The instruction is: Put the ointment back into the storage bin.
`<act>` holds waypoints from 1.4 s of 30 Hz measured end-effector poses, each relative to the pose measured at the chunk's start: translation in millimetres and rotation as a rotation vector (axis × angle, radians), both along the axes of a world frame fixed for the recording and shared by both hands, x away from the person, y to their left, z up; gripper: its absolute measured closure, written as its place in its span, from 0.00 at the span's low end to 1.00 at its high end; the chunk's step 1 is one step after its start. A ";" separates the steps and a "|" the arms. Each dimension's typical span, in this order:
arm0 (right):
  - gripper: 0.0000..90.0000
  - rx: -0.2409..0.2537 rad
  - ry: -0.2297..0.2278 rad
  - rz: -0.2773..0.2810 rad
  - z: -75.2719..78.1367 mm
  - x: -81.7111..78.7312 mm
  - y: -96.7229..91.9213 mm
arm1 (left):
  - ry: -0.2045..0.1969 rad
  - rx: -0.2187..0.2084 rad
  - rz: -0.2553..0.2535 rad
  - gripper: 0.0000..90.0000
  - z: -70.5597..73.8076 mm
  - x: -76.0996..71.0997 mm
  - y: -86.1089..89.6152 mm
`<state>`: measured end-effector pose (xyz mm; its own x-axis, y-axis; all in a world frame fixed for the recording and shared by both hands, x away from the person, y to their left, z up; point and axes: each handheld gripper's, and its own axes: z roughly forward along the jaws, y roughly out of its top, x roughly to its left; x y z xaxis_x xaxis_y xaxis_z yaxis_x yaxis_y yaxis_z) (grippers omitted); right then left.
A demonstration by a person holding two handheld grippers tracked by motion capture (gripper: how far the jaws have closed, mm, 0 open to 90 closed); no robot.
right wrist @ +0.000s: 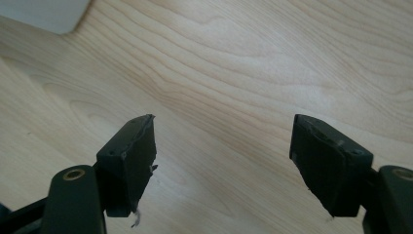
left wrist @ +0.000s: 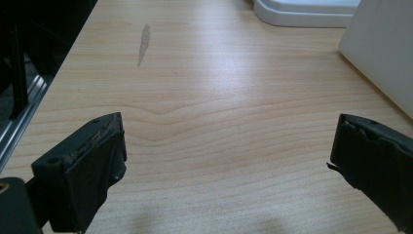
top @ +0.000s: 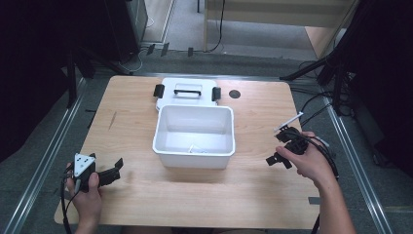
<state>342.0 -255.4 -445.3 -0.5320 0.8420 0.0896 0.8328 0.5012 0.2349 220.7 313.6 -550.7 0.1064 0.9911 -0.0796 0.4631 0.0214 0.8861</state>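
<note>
Pale wooden table (top: 146, 122) carries an open white rectangular plastic box (top: 195, 136) at its centre, with its white handled lid (top: 187, 91) lying flat just behind. Left gripper (top: 116, 169) and right gripper (top: 273, 159) flank the box, jaws spread wide, holding nothing.

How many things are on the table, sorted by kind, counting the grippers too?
White bin: 1
White lid with black latches: 1
Left gripper, right gripper, both open: 2
Small pale item inside the bin, too small to identify: 1
Total: 5
</note>
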 end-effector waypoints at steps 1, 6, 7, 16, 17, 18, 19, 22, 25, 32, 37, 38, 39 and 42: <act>0.29 0.001 -0.005 -0.006 -2.5 -1.1 -2.9 | 0.000 0.000 0.000 0.01 0.0 0.0 0.0; 0.30 0.043 -0.055 -0.045 -14.1 -8.5 -14.0 | 0.000 0.001 0.000 0.01 0.0 0.0 0.0; 0.30 0.049 -0.067 -0.051 -16.6 -10.3 -15.9 | 0.000 0.001 0.000 0.01 0.0 0.0 0.0; 0.30 0.119 -0.159 -0.083 -36.0 -25.3 -33.4 | -0.001 0.002 0.000 0.01 0.0 0.0 -0.1; 0.31 0.144 -0.192 -0.090 -40.8 -30.1 -38.4 | -0.002 0.001 0.000 0.01 0.0 0.0 -0.1; 0.32 0.154 -0.200 -0.095 -42.4 -31.7 -40.1 | 0.000 0.001 0.000 0.01 0.0 -0.1 -0.1; 0.32 0.168 -0.210 -0.104 -44.3 -34.0 -42.1 | 0.000 0.001 0.000 0.01 0.0 -0.1 -0.1; 0.33 0.196 -0.244 -0.117 -47.6 -38.3 -45.5 | 0.000 0.001 0.000 0.01 0.1 -0.1 0.0; 0.34 0.259 -0.312 -0.133 -53.0 -45.7 -51.5 | 0.000 -0.001 0.000 0.01 0.0 -0.1 0.1; 0.39 0.302 -0.487 -0.206 -71.2 -65.9 -61.7 | 0.001 0.000 0.000 0.01 0.1 -0.2 0.2; 0.38 0.337 -0.506 -0.240 -80.6 -73.1 -67.3 | 0.001 0.000 0.000 0.01 0.1 -0.2 0.0; 0.38 0.352 -0.512 -0.246 -81.7 -75.5 -68.4 | 0.000 0.000 0.000 0.01 0.1 -0.2 0.0; 0.38 0.352 -0.512 -0.246 -81.7 -75.5 -68.4 | 0.000 0.000 0.000 0.01 0.1 -0.2 0.0; 0.37 0.377 -0.540 -0.270 -85.6 -82.2 -72.3 | -0.001 0.001 0.001 0.01 0.0 -0.1 -0.1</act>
<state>259.8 -327.7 -530.9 -0.3616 0.9142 0.1832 0.6344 0.0972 0.7669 220.5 313.4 -550.6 0.1054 0.9913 -0.0786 0.4619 0.0212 0.8867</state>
